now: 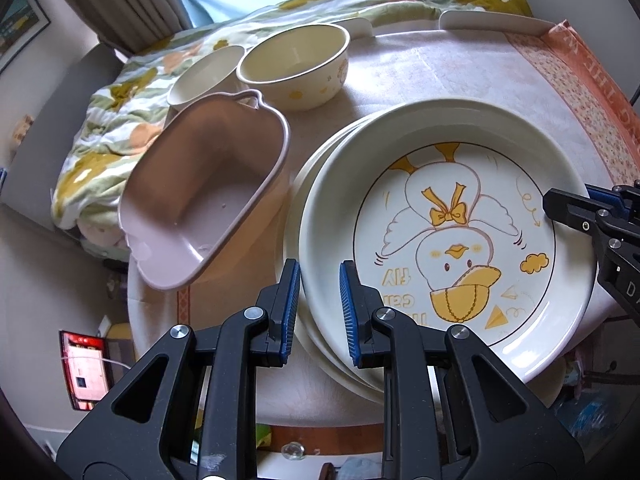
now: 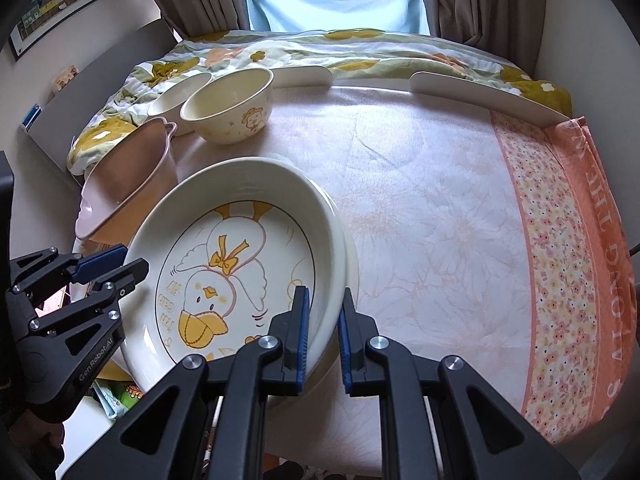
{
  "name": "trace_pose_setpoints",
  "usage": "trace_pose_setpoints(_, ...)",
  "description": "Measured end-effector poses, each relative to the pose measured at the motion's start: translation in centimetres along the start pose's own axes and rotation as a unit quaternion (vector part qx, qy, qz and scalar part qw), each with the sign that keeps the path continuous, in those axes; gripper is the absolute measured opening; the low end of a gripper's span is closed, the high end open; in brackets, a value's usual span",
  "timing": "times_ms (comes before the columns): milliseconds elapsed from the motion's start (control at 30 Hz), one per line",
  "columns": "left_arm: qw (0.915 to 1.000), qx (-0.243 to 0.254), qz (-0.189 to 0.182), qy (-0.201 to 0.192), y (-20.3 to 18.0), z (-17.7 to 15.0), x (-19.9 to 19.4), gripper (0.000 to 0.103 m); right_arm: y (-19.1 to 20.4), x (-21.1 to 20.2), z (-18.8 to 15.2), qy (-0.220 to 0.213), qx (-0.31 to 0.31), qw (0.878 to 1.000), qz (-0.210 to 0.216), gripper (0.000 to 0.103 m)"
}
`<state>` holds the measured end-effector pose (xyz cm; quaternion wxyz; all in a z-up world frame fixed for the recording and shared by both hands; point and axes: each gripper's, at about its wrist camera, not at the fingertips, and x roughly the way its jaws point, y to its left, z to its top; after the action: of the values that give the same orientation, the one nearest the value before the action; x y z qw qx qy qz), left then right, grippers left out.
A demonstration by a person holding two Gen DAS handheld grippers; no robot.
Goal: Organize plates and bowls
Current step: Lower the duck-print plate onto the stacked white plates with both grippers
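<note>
A cream deep plate with a yellow duck drawing [image 1: 448,240] [image 2: 236,264] lies on top of a stack of plates [image 1: 320,344] at the table's near left. My left gripper [image 1: 320,294] straddles the duck plate's left rim, jaws partly open. My right gripper [image 2: 324,322] straddles its right rim, jaws partly open; it shows at the right of the left wrist view [image 1: 560,208]. A pink handled dish [image 1: 200,196] [image 2: 124,184] sits tilted beside the stack. A cream duck bowl [image 1: 296,66] [image 2: 232,106] and a smaller cream bowl [image 1: 204,74] [image 2: 176,96] stand behind.
The table carries a pale floral cloth [image 2: 440,220] with an orange border [image 2: 568,272]. White raised guards [image 2: 480,88] line its far edge. A flowered quilt [image 2: 320,48] lies on a bed beyond. The table edge drops off left of the pink dish.
</note>
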<state>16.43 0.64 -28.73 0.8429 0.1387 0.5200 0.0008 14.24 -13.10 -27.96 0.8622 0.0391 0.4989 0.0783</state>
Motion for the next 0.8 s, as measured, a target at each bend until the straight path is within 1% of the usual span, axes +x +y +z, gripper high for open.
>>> trace_pose_setpoints(133,0.9999,-0.006,-0.009,0.002,0.5,-0.1,0.0,0.018,0.3,0.2,-0.1,0.001,-0.003,1.000,-0.004,0.012)
trace_pose_setpoints(433,0.9998,-0.014,-0.010,0.002,0.8,-0.1,0.0,0.018,1.2,0.4,-0.1,-0.002,-0.036,0.999,-0.031,0.013)
trace_pose_setpoints(533,0.9999,-0.016,-0.005,-0.002,1.0,-0.2,-0.2,0.018,1.4,0.4,-0.1,-0.004,-0.039,0.999,-0.036,0.013)
trace_pose_setpoints(600,0.9998,-0.020,-0.010,0.000,1.2,-0.1,-0.1,0.018,1.3,0.4,-0.1,-0.004,-0.042,0.998,-0.041,0.013)
trace_pose_setpoints(733,0.9997,-0.021,-0.009,0.001,1.1,0.0,-0.1,0.018,1.5,0.3,-0.3,-0.002,-0.050,0.998,-0.040,0.013)
trace_pose_setpoints(800,0.9995,-0.028,-0.015,0.005,1.3,0.1,-0.2,0.018,1.3,0.1,-0.3,-0.003,-0.045,0.998,-0.036,0.013)
